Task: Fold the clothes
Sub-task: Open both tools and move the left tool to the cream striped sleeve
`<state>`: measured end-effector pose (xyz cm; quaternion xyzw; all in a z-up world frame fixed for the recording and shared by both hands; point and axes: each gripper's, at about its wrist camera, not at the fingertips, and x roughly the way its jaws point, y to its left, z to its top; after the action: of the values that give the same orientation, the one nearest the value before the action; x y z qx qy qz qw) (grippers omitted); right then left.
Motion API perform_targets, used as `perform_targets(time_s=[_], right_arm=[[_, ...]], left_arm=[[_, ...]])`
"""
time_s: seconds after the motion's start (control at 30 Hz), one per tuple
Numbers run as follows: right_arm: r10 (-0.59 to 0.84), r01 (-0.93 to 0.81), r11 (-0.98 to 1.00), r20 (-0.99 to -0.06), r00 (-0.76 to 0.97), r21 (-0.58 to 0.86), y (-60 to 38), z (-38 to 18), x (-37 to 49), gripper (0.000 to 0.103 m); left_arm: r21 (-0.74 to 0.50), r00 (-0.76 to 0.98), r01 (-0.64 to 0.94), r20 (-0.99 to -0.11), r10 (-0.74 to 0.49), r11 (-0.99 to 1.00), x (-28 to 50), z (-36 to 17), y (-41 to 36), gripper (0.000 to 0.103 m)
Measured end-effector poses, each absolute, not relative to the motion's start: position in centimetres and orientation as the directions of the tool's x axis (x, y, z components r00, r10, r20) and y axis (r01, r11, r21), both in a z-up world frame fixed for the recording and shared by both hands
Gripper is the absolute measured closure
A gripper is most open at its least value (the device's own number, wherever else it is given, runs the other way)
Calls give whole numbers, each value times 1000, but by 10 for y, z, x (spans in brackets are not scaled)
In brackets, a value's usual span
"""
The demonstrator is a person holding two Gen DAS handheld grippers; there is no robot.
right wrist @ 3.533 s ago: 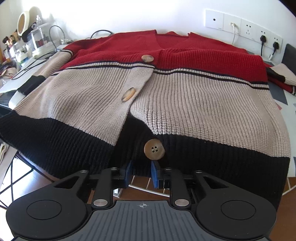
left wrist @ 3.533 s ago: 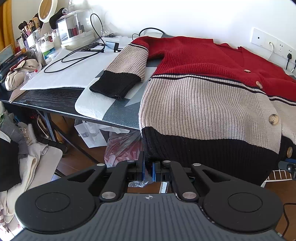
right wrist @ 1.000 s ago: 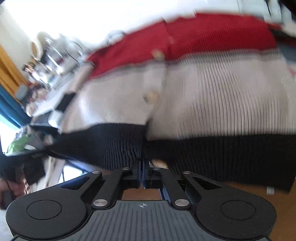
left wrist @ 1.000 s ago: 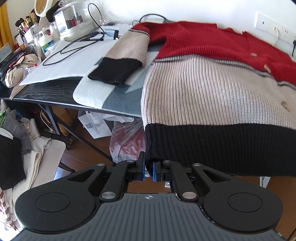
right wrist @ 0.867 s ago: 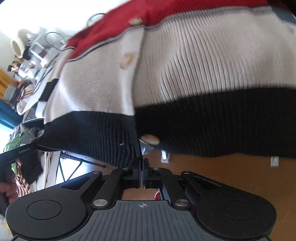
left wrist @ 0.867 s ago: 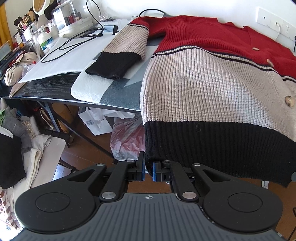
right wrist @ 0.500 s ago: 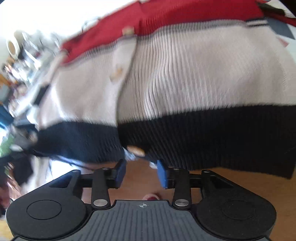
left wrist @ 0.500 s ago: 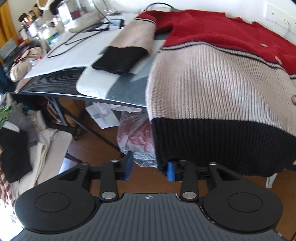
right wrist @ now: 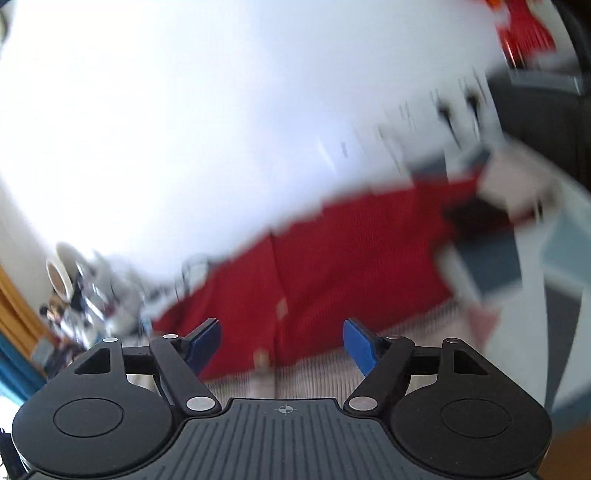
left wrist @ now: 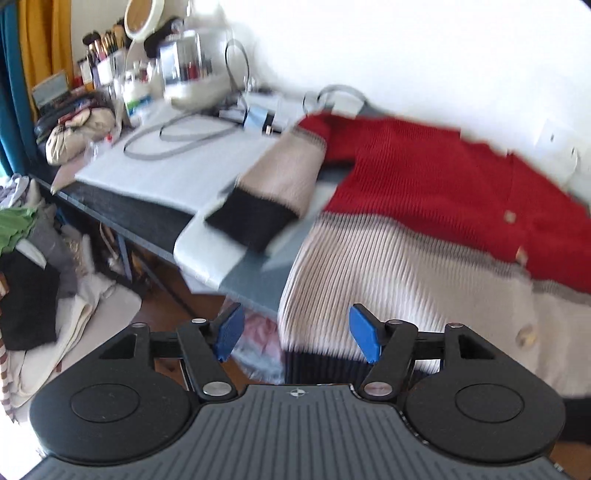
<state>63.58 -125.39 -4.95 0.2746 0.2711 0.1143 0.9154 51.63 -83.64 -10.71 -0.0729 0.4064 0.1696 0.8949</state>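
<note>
1. Left gripper (left wrist: 297,334): jaws spread wide, blue pads (left wrist: 229,331) well apart, nothing between them. It sits at lower centre of the left view, just in front of the cardigan's lower left corner; contact with the knit cannot be told.

2. Cardigan (left wrist: 424,229): lies flat on the table (left wrist: 122,210), filling the right half of the left view. Red band toward the wall, beige band in the middle, black hem (left wrist: 317,365) hanging over the near edge at lower centre. Buttons (left wrist: 510,217) run down the right side.

3. Sleeve (left wrist: 273,188): stretches from the red shoulder down toward frame centre-left, beige with a black cuff. It rests on a white and grey mat (left wrist: 221,258), apart from the body below the shoulder.

4. Upper left of the left view: round mirror (left wrist: 142,14), brushes, bottles and a clear box, all blurred. A grey cable (left wrist: 177,147) loops over a white pad. Piled clothes (left wrist: 26,266) at the left edge, below table level.

5. Right gripper (right wrist: 282,343): jaws wide open, blue pads (right wrist: 360,345) well apart, holding nothing. View heavily motion-blurred and tilted.

6. Right view: the cardigan's red band (right wrist: 351,266) crosses mid-frame, a strip of beige just above the gripper body. White wall (right wrist: 221,110) fills the upper frame. Sockets at upper right are smeared; details cannot be read.
</note>
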Motion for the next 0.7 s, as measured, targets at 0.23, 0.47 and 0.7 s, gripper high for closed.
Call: perform_targets(time_s=[0.23, 0.47, 0.7], right_arm=[[344, -153, 836, -285, 895, 527, -1280, 17, 683, 26], [290, -105, 881, -351, 890, 461, -1243, 18, 729, 14], [243, -23, 913, -495, 834, 408, -1176, -51, 772, 14]], left_arm=[[-83, 710, -385, -663, 238, 919, 544, -67, -827, 37], [-122, 688, -429, -686, 236, 895, 570, -89, -785, 35], [13, 568, -447, -768, 295, 895, 595, -152, -725, 22]])
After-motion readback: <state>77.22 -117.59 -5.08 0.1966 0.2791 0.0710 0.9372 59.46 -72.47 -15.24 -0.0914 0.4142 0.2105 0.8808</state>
